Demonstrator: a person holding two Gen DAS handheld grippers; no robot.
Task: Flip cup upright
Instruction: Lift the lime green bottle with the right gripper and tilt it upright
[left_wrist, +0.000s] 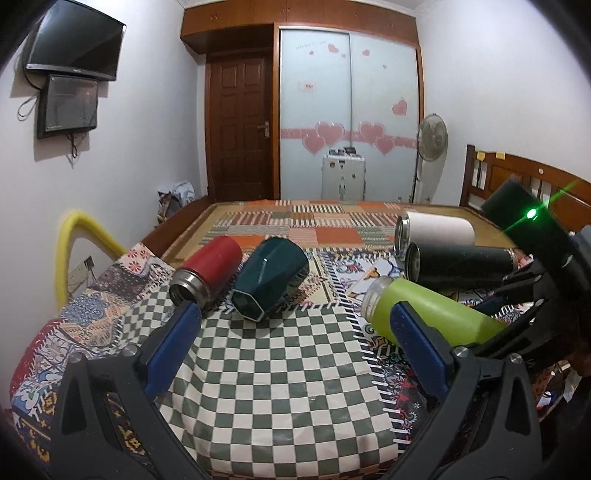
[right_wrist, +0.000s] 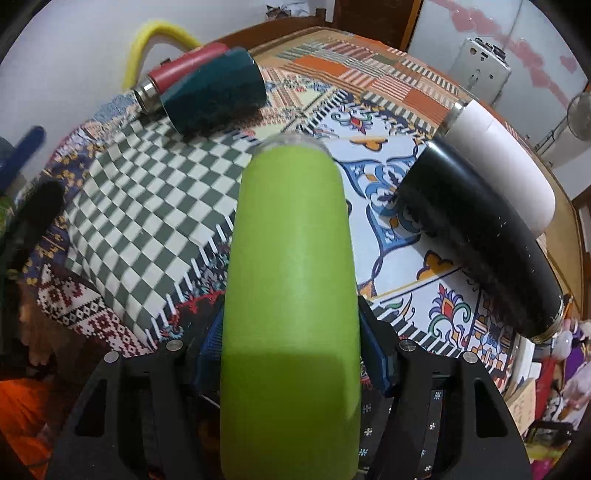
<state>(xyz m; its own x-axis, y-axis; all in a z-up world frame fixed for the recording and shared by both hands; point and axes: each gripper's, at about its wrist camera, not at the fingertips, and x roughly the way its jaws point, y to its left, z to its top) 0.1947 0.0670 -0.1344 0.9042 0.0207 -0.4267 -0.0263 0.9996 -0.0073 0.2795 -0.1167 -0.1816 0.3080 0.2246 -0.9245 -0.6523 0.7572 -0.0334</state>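
A lime green cup lies on its side on the patterned cloth, mouth pointing away from my right gripper, whose blue pads are shut on its lower body. It also shows in the left wrist view, with the right gripper's black frame at its base. My left gripper is open and empty above the green-checked cloth, short of the cups.
A red cup and a dark teal faceted cup lie on their sides at the left. A black cup and a white cup lie at the right. A yellow foam tube stands by the left edge.
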